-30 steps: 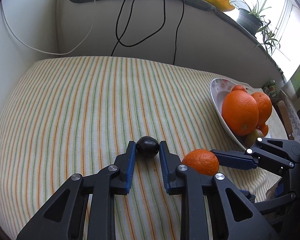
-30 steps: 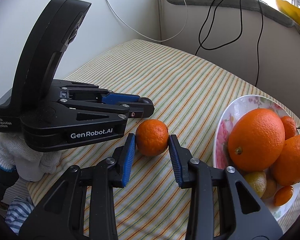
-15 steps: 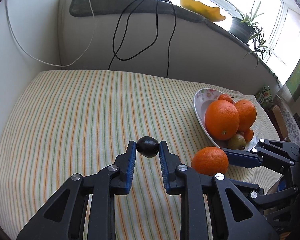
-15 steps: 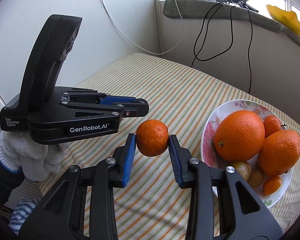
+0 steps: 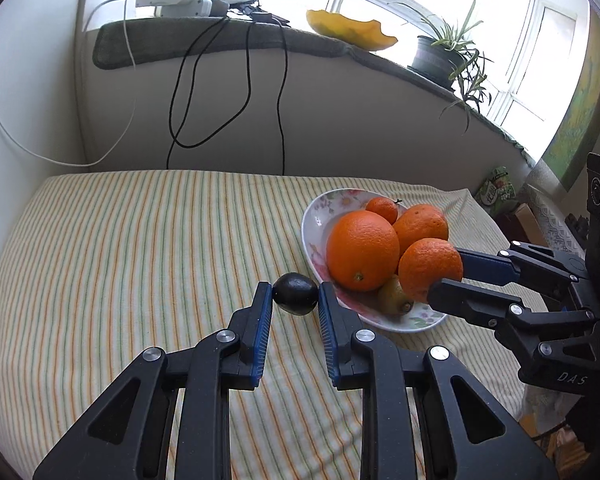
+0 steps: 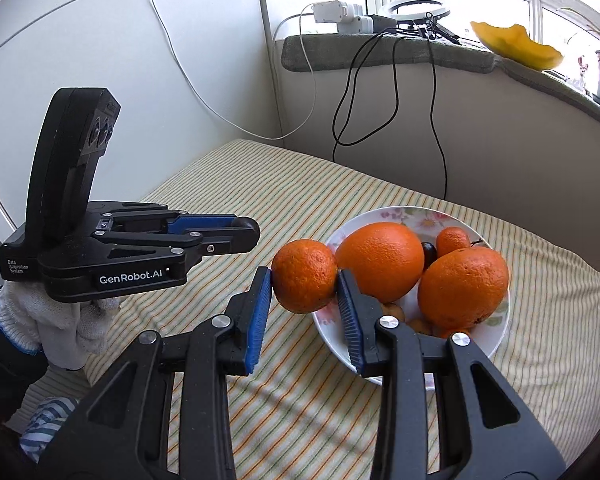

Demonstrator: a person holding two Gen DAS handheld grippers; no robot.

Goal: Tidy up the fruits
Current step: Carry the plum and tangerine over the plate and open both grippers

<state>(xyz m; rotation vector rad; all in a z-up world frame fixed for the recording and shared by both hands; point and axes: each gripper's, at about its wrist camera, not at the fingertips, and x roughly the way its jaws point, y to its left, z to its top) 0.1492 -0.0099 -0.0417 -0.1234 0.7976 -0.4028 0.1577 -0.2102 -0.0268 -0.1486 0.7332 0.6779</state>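
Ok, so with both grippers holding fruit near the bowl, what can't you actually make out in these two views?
- Small fruits at the bottom of the bowl: right wrist view, mostly hidden behind the big oranges and the right gripper.
- What the left gripper holds: right wrist view, hidden by its own fingers; only the left wrist view shows the dark fruit.
- Green packet beyond the table: left wrist view, print too small.

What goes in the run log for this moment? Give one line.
left hand-held gripper: shut on dark fruit | right hand-held gripper: shut on mandarin | both fruits: clear of striped cloth | bowl: holds oranges
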